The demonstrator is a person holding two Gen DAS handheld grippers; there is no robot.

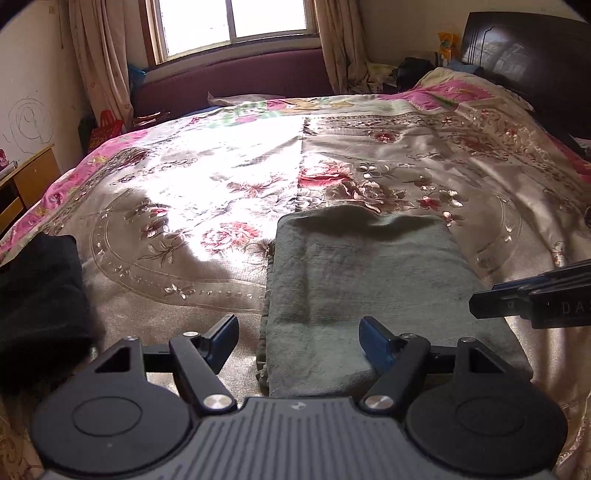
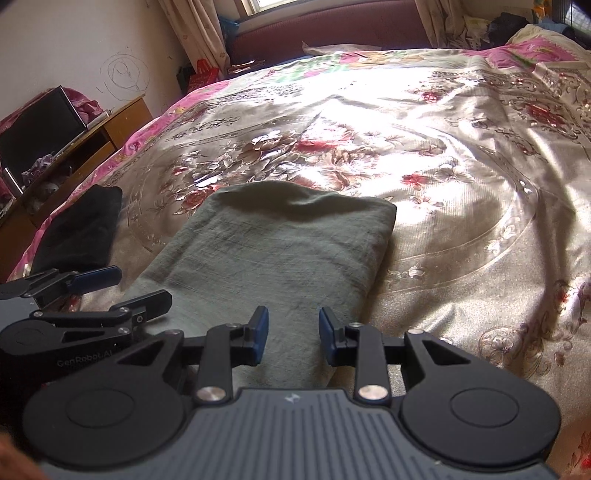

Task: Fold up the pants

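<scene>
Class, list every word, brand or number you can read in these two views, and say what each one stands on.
"GenRobot.AI" on the left gripper body, last letters dim.
"DA", cut off at the frame edge, on the right gripper body.
Red bag print: too blurred to read.

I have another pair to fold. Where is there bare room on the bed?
Free: between the black garment and green pants, and beyond the pants toward the window. Crowded: the near edge, with both open hand-held grippers, left, right.

left wrist: low over bed (image 1: pixel 221 177), facing window | right wrist: same, both share pants (image 2: pixel 273 243)
</scene>
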